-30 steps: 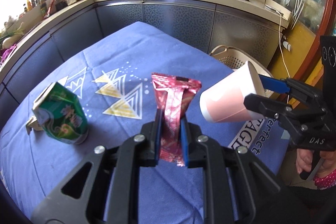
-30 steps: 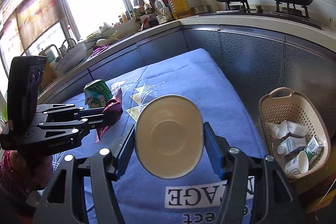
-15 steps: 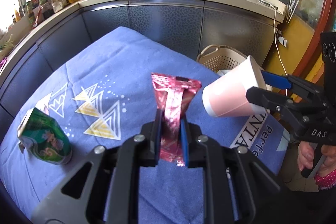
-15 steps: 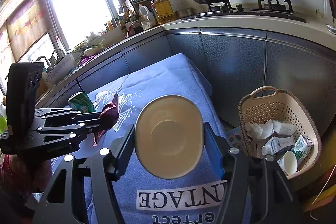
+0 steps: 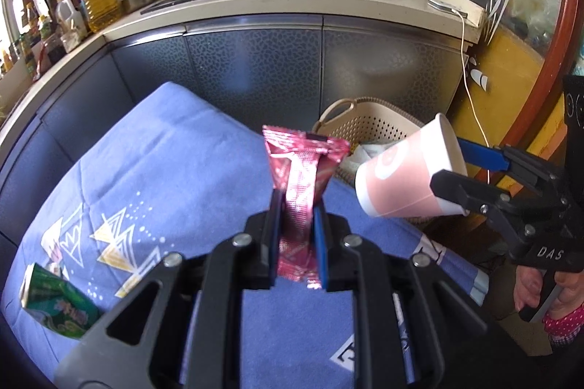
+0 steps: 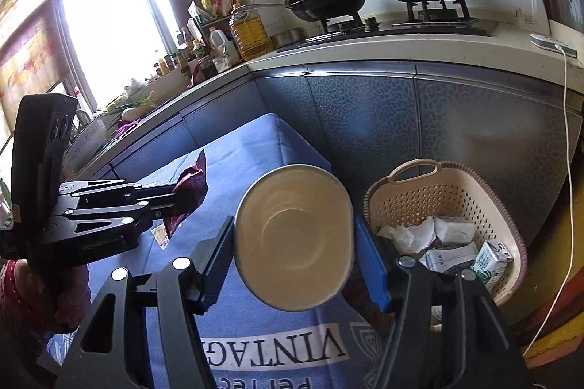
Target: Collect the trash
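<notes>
Left tongs [image 5: 296,206] pinch a crinkly pink foil wrapper [image 5: 301,170] (seemingly empty); right tongs [image 6: 294,239] clamp a tapered paper cup [image 6: 294,235].

Between your left gripper's [image 5: 296,243] blue pads sits a shiny pink wrapper [image 5: 300,184]. To its right, your cup [image 5: 408,177] is pale pink with white; below lies a blue cloth [image 5: 175,170] with yellow-and-white triangles.

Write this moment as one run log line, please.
left hand-held gripper: holds pink wrapper | right hand-held gripper: holds paper cup | basket: nearby
</notes>
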`<control>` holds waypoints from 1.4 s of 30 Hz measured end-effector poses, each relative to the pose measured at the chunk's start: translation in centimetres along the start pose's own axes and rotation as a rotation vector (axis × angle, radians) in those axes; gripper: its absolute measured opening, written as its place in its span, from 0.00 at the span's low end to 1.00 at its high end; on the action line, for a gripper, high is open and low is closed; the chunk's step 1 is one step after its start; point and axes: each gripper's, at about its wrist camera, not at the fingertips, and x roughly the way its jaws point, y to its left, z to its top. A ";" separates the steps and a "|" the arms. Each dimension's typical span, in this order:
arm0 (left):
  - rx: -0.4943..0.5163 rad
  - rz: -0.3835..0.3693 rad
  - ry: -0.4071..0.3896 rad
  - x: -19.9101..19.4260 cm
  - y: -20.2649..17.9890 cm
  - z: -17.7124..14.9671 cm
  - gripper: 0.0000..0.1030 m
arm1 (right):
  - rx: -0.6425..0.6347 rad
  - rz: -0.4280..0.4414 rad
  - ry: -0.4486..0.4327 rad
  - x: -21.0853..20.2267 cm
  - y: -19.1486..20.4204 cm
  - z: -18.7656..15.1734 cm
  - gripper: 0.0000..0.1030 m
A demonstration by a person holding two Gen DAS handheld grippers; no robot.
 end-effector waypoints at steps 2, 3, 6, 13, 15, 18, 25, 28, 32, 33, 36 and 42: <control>0.016 -0.011 0.001 0.9 -0.9 0.9 0.15 | 0.017 -0.017 -0.008 -0.4 -1.2 0.1 0.61; 0.026 -0.013 0.002 1.3 -1.4 1.3 0.15 | 0.026 -0.025 -0.012 -0.5 -1.8 0.1 0.61; 0.060 -0.020 0.008 2.7 -2.9 2.4 0.15 | 0.052 -0.051 -0.022 -0.9 -3.7 0.1 0.61; 0.099 -0.055 0.026 6.2 -5.5 5.1 0.15 | 0.104 -0.110 -0.032 -1.5 -7.7 0.0 0.61; 0.098 -0.070 0.043 7.5 -6.1 5.8 0.15 | 0.116 -0.129 -0.032 -1.4 -8.8 0.2 0.61; 0.102 -0.087 0.059 9.4 -7.0 6.9 0.15 | 0.133 -0.160 -0.036 -1.2 -10.6 0.2 0.61; 0.097 -0.145 0.129 13.6 -8.9 8.5 0.15 | 0.194 -0.212 -0.002 1.1 -14.2 -0.7 0.61; 0.107 -0.139 0.160 15.3 -9.6 8.7 0.19 | 0.204 -0.215 0.019 2.2 -15.0 -1.1 0.61; 0.129 -0.120 0.186 17.2 -10.4 9.0 0.23 | 0.193 -0.214 0.033 4.1 -15.4 -1.1 0.62; 0.130 -0.116 0.191 17.6 -10.4 9.1 0.30 | 0.192 -0.212 0.035 4.6 -15.5 -1.1 0.62; 0.144 -0.098 0.188 18.2 -10.7 9.3 0.50 | 0.217 -0.170 0.039 6.0 -16.3 -1.2 0.65; 0.131 -0.084 0.169 17.7 -10.0 9.4 0.58 | 0.273 -0.192 0.078 8.3 -17.4 -1.7 0.69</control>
